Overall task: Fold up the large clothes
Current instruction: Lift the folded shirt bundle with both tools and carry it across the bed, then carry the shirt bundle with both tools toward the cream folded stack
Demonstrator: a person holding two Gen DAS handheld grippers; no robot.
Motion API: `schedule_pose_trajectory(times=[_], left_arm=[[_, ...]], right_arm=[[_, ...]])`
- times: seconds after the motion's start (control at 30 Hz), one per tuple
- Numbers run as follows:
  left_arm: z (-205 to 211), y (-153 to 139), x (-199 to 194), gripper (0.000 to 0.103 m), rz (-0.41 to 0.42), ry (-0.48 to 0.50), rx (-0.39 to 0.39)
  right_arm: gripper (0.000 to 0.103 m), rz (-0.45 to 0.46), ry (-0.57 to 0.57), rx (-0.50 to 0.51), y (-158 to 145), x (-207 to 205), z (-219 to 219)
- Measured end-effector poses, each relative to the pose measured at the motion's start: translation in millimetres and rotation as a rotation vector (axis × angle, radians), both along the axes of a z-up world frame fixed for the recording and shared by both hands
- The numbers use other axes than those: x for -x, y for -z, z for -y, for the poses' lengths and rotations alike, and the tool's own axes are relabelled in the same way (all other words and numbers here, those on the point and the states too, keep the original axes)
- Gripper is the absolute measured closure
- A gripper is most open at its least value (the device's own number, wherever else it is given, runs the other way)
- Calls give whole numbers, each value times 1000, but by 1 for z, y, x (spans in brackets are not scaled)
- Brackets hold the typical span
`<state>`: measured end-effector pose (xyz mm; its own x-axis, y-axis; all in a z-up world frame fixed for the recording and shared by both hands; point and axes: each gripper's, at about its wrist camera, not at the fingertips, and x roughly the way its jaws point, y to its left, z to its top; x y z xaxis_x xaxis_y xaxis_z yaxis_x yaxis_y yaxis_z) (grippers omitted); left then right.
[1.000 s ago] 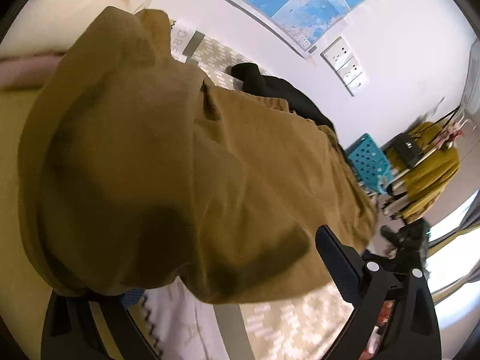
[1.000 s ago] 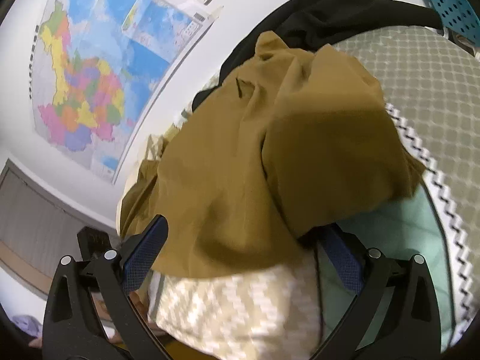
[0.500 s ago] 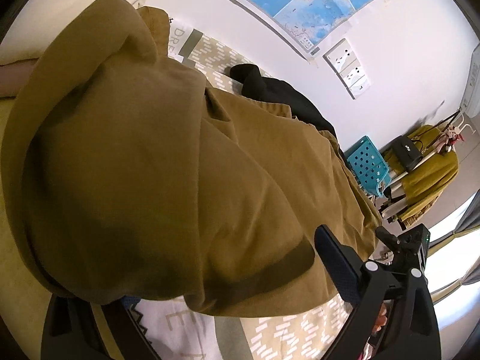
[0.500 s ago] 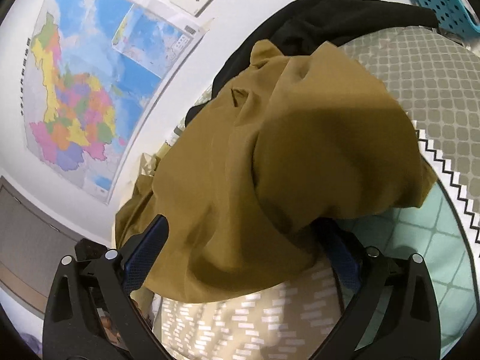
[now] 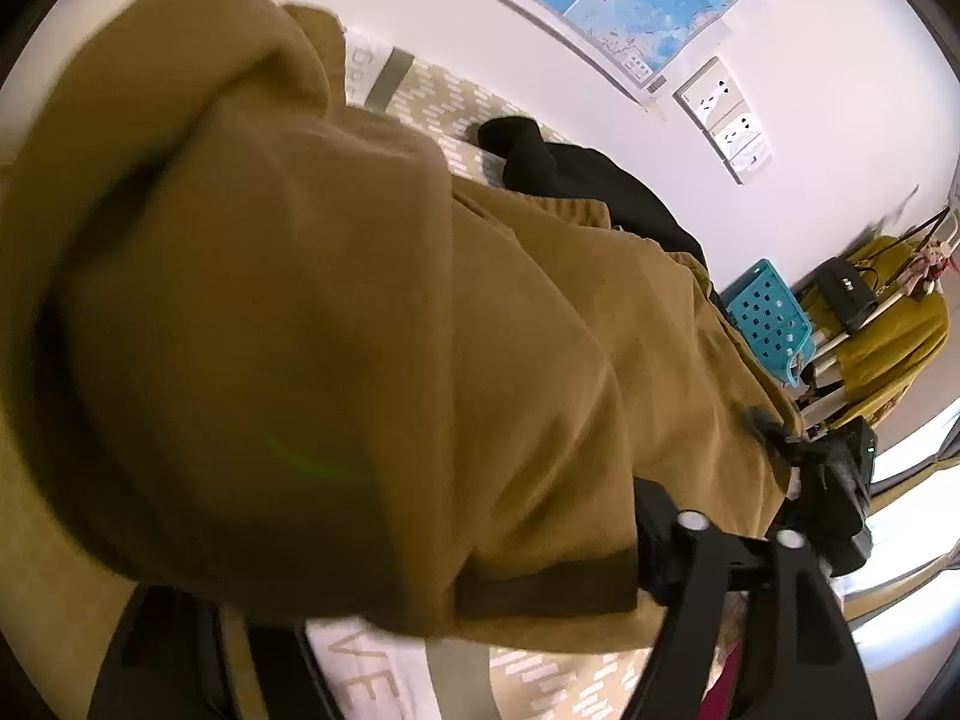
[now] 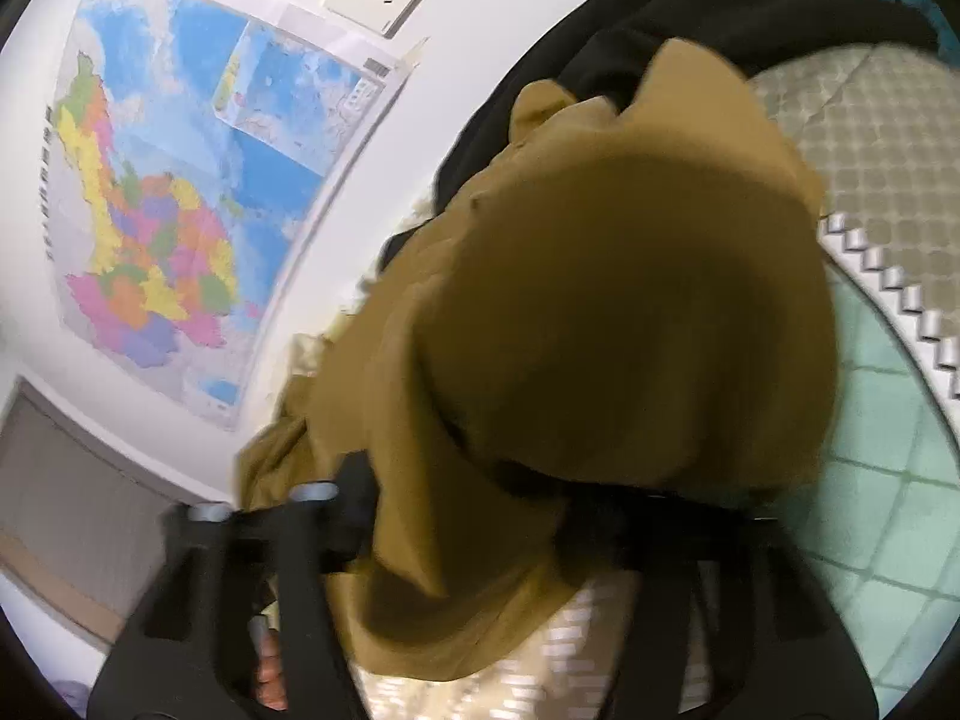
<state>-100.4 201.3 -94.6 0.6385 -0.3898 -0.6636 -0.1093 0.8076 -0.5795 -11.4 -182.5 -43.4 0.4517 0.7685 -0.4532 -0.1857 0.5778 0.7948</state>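
A large mustard-brown garment [image 5: 360, 300] lies bunched on the bed and fills most of both views. My left gripper [image 5: 414, 546] has a thick fold of it bulging between its jaws, which are closing. Only the right finger [image 5: 654, 534] shows, at the cloth's hem; the other is buried under fabric. My right gripper [image 6: 480, 498] straddles another bunched fold of the same garment [image 6: 600, 300], and its jaws are closing too. Its left finger [image 6: 354, 510] lies against the cloth and the right one is hidden beneath it.
A black garment [image 5: 588, 180] lies behind the brown one near the wall. The patterned bed cover [image 5: 540, 672] has a grey and teal part [image 6: 888, 168]. A blue perforated basket [image 5: 768, 324] and a rack with yellow clothes [image 5: 888, 330] stand past the bed. A map [image 6: 180, 180] hangs on the wall.
Both grippers have pushed further onto the brown garment, which now looms larger and covers more of their fingers. The visible fingers of both have come inward.
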Motion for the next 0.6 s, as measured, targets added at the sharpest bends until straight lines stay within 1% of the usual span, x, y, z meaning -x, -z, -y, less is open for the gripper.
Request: schedule_pose_trajectory(times=[0.03, 0.07, 0.1, 0.13, 0.17, 0.2, 0.23, 0.27, 0.3, 0.33, 0.4, 0.47, 0.6], left_arm=[[0, 0, -2, 17, 1, 6, 17], [0, -1, -4, 16, -3, 1, 20], [0, -1, -5, 16, -7, -4, 16], [2, -1, -6, 16, -11, -9, 3], [4, -2, -8, 24, -14, -11, -21], [5, -3, -9, 34, -23, -20, -52], [5, -4, -10, 40, -26, -10, -49], [4, -5, -10, 45, -29, -2, -42], [6, -9, -9, 46, -25, 6, -53], [8, -12, -7, 50, -19, 12, -74], [13, -26, -2, 53, 7, 30, -116], [15, -40, 0, 54, 31, 45, -120], [8, -83, 8, 56, 119, 69, -130]], right_arm=[[16, 13, -6, -15, -3, 0, -1], [14, 16, -18, 10, -5, -2, -7], [14, 22, -22, 33, -7, -3, -11], [19, 29, -25, 56, -8, -4, -14], [34, 31, -25, 80, -9, -5, -16], [43, 31, -24, 108, -9, -6, -16], [60, 26, -23, 96, -8, -7, -13], [67, 19, -39, 74, -9, -8, -9], [70, 27, -46, 73, -13, -7, -8], [74, 51, -58, 76, -20, -5, -8], [77, 98, -76, 92, -37, 0, -13], [79, 157, -88, 72, -62, 5, -14], [79, 270, -115, 68, -111, 12, -22]])
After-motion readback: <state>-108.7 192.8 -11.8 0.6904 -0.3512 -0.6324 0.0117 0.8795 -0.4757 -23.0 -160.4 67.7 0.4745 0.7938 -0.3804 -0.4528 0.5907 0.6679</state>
